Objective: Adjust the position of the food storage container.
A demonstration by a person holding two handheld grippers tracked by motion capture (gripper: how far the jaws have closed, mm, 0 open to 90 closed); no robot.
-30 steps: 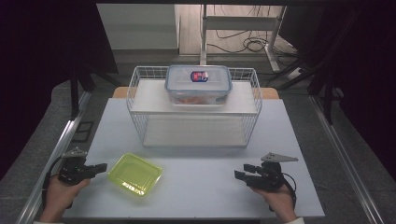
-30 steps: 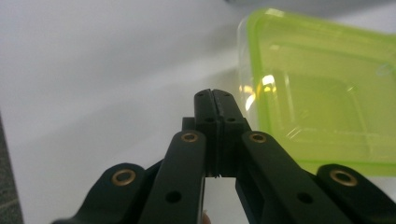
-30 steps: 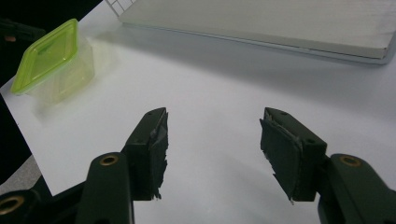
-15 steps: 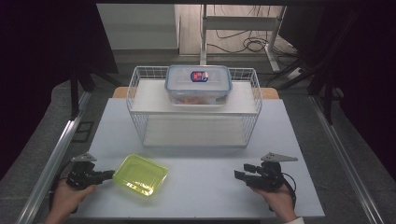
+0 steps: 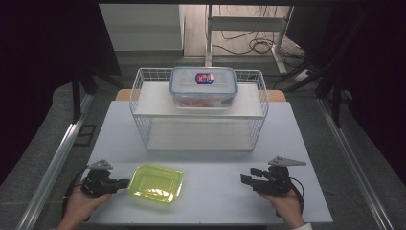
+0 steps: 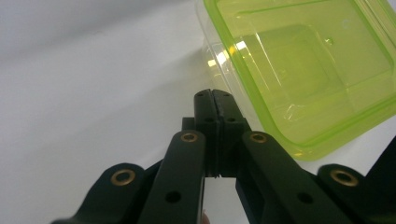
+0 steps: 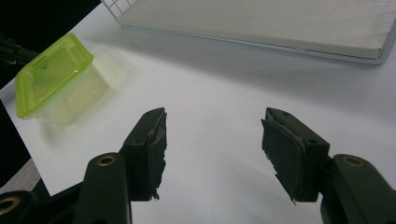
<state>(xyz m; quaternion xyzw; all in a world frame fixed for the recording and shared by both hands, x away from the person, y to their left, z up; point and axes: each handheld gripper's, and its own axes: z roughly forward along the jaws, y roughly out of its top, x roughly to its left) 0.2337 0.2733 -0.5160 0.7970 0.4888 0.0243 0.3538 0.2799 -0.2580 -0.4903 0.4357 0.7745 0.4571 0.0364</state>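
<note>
A clear container with a lime-green lid [image 5: 154,182] lies on the white table near its front left. My left gripper [image 5: 125,182] lies level just left of it, jaws shut with nothing between them. In the left gripper view the closed tips [image 6: 215,95] sit against the container's clear side wall [image 6: 303,70]. My right gripper [image 5: 246,176] rests at the front right, pointing left, open and holding nothing. In the right gripper view its two pads [image 7: 215,126] stand wide apart over bare table, with the container [image 7: 51,74] far off at the upper left.
A white wire rack [image 5: 136,98] with two shelves stands at the back middle of the table [image 5: 210,163]. A clear box with a blue-rimmed lid [image 5: 203,86] sits on its top shelf. The rack's lower shelf board [image 7: 280,23] is bare. Dark floor lies beyond the table edges.
My left gripper has slid to the right along the table, and the green-lidded container has shifted right ahead of it. The right gripper has stayed where it was.
</note>
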